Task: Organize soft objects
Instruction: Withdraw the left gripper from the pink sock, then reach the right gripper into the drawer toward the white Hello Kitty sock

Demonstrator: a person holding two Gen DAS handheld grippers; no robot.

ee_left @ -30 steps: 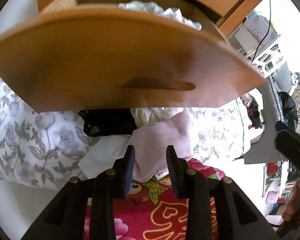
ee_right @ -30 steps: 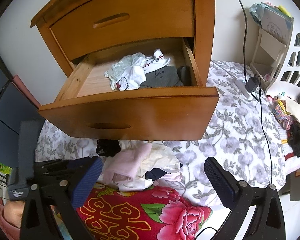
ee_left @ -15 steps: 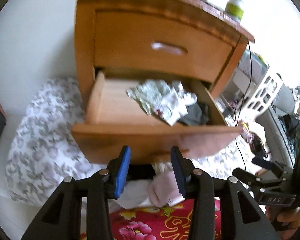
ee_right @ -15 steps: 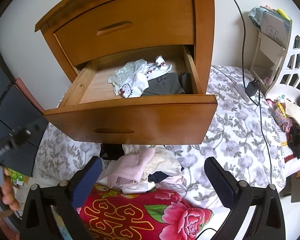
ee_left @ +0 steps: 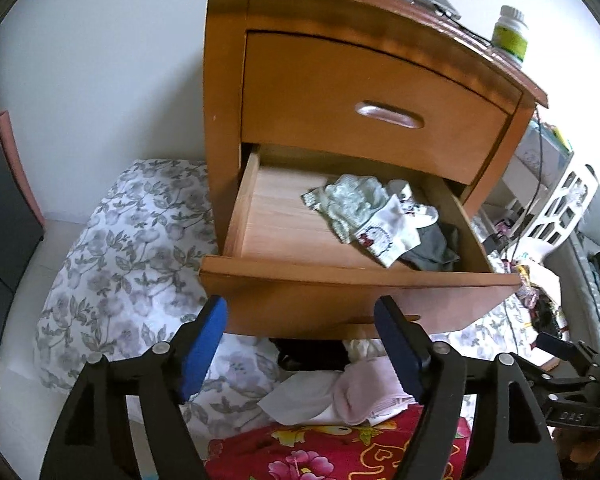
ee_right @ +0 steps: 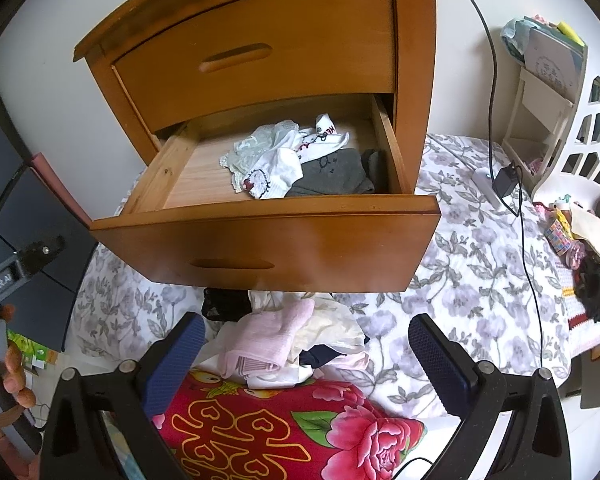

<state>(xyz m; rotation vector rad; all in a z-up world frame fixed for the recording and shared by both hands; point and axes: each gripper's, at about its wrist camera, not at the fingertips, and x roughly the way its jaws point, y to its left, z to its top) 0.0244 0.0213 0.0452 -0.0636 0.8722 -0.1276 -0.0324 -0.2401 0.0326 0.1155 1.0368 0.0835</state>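
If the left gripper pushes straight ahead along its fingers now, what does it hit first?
Most likely the front panel of the open lower drawer, which fills the gap between the opening, empty jaws of the left gripper. Depth is hard to judge.

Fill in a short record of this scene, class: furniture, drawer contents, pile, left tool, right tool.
furniture: wooden nightstand, lower drawer pulled open
drawer contents: white and grey garments on the right side
pile: pink cloth and other clothes below the drawer
left tool: jaws opening, nothing between them
right tool: open, empty
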